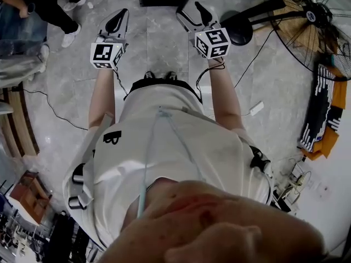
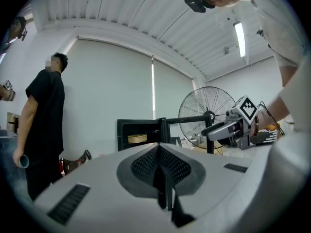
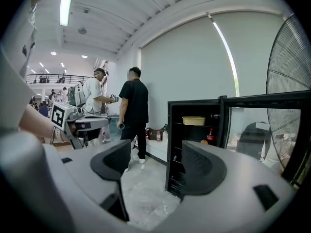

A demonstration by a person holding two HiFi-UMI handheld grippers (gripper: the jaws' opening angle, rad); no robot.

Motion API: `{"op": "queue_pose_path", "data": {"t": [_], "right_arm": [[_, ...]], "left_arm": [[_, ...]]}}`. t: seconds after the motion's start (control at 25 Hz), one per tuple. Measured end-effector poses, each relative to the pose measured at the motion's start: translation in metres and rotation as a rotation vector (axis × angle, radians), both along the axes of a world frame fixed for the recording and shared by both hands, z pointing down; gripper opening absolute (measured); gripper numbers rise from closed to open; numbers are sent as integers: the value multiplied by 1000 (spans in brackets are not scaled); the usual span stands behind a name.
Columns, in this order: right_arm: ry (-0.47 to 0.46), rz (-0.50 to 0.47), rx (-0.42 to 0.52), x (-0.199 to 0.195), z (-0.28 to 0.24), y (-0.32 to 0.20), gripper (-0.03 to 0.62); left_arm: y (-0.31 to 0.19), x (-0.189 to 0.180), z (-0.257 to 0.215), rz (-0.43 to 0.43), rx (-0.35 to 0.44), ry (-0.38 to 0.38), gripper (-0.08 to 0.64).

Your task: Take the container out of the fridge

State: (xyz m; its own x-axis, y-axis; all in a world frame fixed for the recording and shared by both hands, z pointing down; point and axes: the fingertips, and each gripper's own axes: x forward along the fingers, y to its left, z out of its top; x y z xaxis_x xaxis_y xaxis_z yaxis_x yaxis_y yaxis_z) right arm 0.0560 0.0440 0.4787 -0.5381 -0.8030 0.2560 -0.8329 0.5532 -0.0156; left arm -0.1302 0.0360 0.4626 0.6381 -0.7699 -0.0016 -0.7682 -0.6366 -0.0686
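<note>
Apparently light and thin-walled, the container [image 3: 193, 121] on the upper shelf of the fridge [image 3: 172, 144] is best taken by its rim, while the right hand-held gripper [image 3: 156, 163] is held wide open and the left hand-held gripper [image 2: 160, 166] closed, both empty.

The fridge [image 3: 194, 144] is black inside and out. The container [image 3: 193, 120] on its shelf is pale yellow, and a bottle [image 3: 212, 135] below it is red. The left tongs [image 2: 160, 152] and the right tongs [image 3: 155, 166] are light grey with dark, finely dotted pads [image 3: 114, 161]. Each cube [image 1: 106, 55] is white with black square markers. The floor [image 1: 159, 43] is grey marbled tile.
</note>
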Motion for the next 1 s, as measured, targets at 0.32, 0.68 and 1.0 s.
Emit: {"op": "queue_pose_path", "data": {"t": [0.32, 0.68, 1.0], "right_arm": [[36, 31, 13, -10, -10, -10, 313], [30, 19, 27, 8, -12, -36, 313], [3, -9, 39, 17, -12, -116, 313]], "left_arm": [[-20, -13, -16, 44, 20, 31, 9], [-47, 1, -17, 44, 17, 35, 9], [-104, 11, -18, 18, 12, 14, 9]]}}
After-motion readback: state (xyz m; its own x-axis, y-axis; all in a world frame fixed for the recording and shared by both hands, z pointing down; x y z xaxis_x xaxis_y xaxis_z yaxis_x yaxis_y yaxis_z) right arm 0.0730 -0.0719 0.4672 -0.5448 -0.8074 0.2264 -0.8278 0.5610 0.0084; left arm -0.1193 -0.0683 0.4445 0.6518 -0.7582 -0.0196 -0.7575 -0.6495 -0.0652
